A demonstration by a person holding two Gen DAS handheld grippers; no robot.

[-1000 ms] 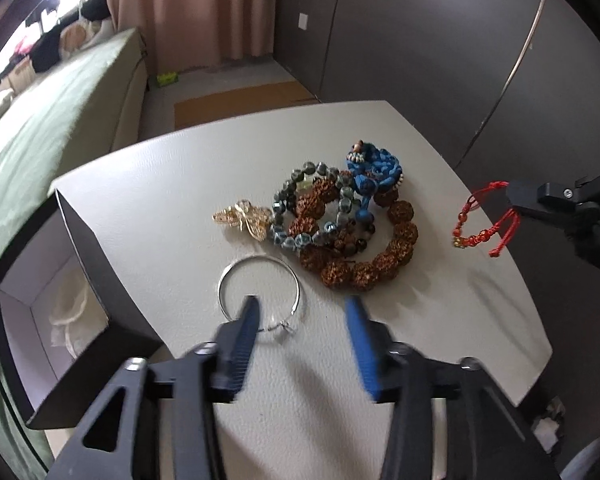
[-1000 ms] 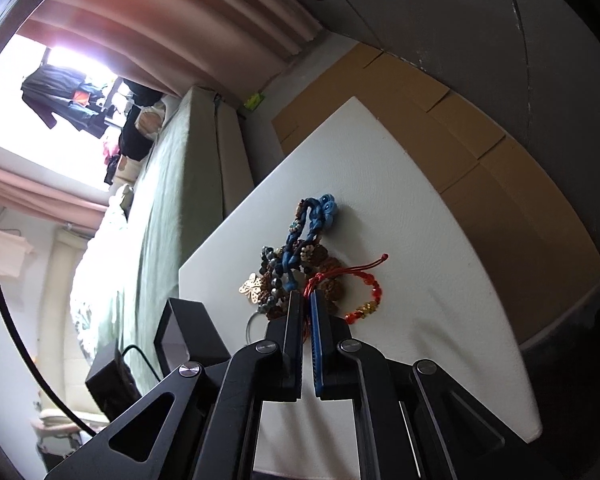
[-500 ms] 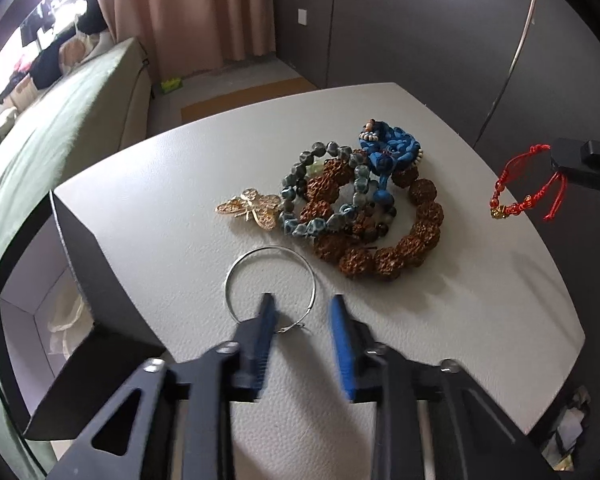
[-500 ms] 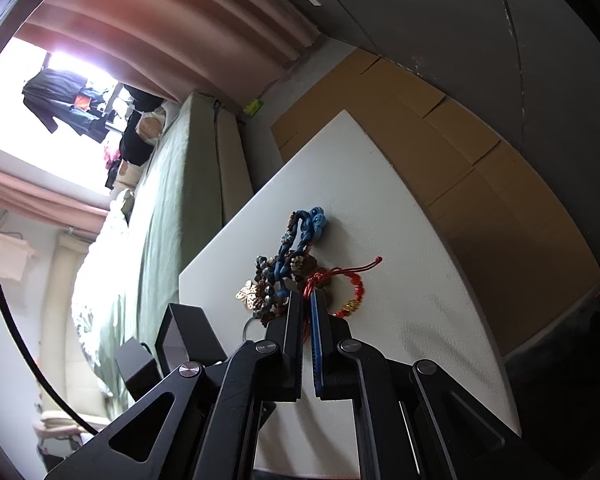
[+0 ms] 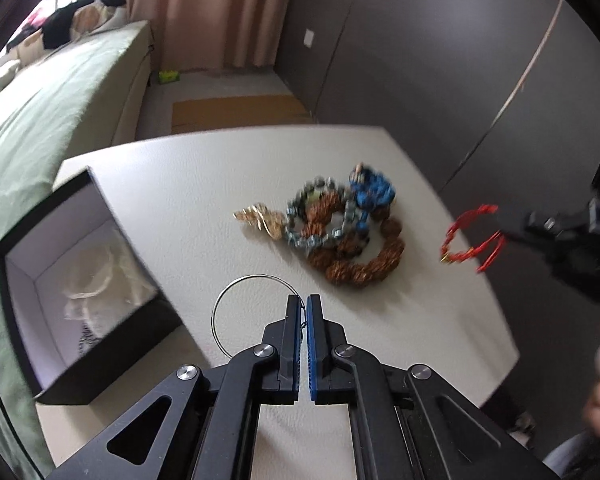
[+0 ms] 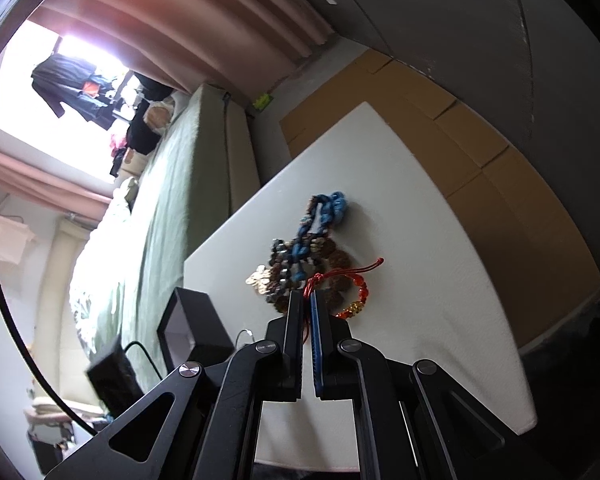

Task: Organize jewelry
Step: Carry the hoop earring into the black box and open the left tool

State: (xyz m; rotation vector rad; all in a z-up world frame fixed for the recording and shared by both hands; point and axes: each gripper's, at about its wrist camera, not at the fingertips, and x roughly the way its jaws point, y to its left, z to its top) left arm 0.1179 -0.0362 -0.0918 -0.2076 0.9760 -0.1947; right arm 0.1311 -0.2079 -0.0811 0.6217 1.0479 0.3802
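left claw: the left gripper (image 5: 303,300) has its jaws pressed together on the thin silver wire hoop (image 5: 236,292), bottom centre of the left wrist view. Looks like it's pinching the little clasp end, with the rest of the loop sticking out to the left, low over the white tabletop (image 5: 180,208).

right claw: the right gripper (image 6: 306,296) is clamped on the red knotted cord bracelet with gold and red beads (image 6: 350,292), which dangles off the tips. In the left view you can see that bracelet (image 5: 466,236) in the air at the right edge, clear of the table.

box: the open black jewelry box with white lining (image 5: 80,292) sits at lower left, tipped so its mouth faces the camera. Something pale is already lying inside, too blurry to name.

still on the table: tangled pile in the middle — chunky brown seed bead bracelet (image 5: 364,260), grey bead bracelet (image 5: 304,220), blue knotted cord piece (image 5: 370,192), gold butterfly brooch (image 5: 260,220).

step right now: I'd guess both pieces are headed for the box.

tip: that hoop is thin wire, so keep the squeeze steady and carry it level, or it'll pivot out of the pads. Go in over the box's near wall and release low inside.

tip 2: one gripper at a time, since the box mouth looks tight for two.
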